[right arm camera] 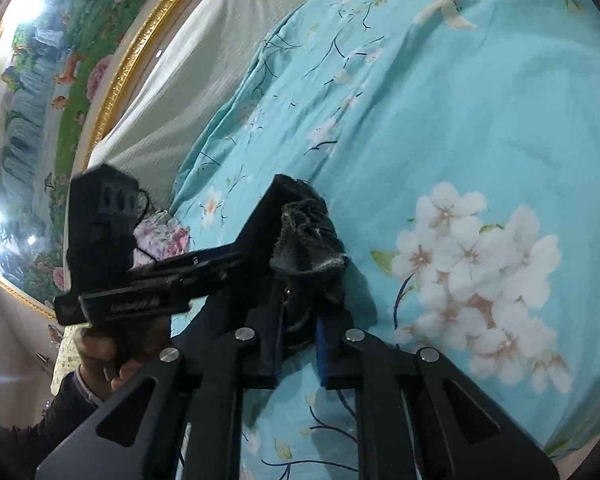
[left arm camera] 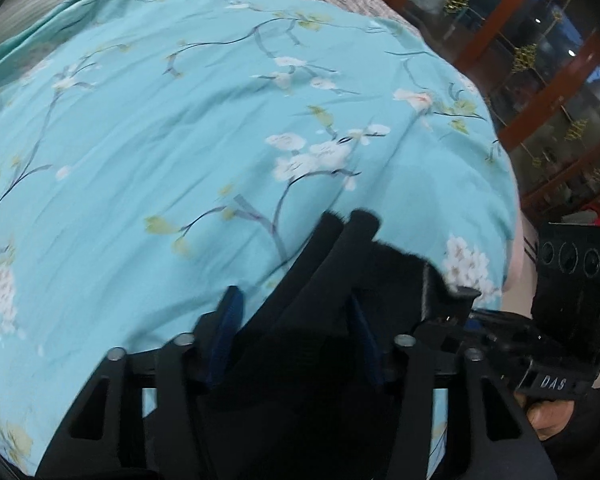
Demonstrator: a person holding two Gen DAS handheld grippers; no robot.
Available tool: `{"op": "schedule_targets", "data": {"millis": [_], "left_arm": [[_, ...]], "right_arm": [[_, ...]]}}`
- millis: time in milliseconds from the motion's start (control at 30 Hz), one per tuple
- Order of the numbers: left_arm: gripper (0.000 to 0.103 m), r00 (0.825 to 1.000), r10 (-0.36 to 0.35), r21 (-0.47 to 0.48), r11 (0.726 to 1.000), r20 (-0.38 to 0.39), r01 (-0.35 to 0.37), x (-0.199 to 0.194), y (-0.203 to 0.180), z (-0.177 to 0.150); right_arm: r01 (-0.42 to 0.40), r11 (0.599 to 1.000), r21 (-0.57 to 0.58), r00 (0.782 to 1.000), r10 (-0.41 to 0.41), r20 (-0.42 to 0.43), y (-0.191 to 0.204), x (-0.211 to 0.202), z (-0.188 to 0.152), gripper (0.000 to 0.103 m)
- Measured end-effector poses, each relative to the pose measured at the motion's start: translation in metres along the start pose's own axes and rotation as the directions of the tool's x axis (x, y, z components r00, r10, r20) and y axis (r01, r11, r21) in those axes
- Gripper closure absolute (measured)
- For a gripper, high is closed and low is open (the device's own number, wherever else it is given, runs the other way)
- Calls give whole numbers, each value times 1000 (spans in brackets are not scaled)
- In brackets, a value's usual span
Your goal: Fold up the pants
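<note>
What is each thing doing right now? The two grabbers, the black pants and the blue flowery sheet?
Left gripper: jaws closed on the black pants.
Right gripper: jaws shut on a bunched fuzzy edge of the pants.
Pants: black, crumpled, pinched at both grippers, not folded flat.
Sheet: spread over the bed, lightly wrinkled.

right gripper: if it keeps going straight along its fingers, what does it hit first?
The right gripper is already shut on a bunched fold of the dark fuzzy pants, so that fabric comes first. Just beyond it lies the turquoise floral bedspread, probably next, though depth is hard to judge through the fisheye.
</note>
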State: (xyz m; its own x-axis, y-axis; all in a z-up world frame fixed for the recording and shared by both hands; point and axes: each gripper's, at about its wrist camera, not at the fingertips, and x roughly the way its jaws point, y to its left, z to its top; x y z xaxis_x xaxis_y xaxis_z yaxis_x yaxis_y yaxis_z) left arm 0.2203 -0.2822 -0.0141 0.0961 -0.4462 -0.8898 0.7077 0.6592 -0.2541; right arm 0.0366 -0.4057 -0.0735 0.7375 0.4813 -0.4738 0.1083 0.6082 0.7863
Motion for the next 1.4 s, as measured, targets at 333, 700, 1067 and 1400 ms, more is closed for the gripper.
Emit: {"op": "schedule_targets", "data": {"millis": [333,700,1067,1400], "left_arm": [[93,998,-42,67,997,50,39,-13,-20,8],[93,976,-75,25,997,206,71,-92,-9,-21],[93,945,0,-114,993,328,39,-167,31,-104],[93,931,63,-276,960,360,41,-179,81,-173]], "right_arm": [[-15,1000,-16,999,16,49,-2,-15,7,91],[-165,982,-95,986,167,20,42,-18,6,91],[-350,920,-175,935,330,-131,108,16,-30,91],[-385,896,-221,903,317,-290,145,76,-92,90]]}}
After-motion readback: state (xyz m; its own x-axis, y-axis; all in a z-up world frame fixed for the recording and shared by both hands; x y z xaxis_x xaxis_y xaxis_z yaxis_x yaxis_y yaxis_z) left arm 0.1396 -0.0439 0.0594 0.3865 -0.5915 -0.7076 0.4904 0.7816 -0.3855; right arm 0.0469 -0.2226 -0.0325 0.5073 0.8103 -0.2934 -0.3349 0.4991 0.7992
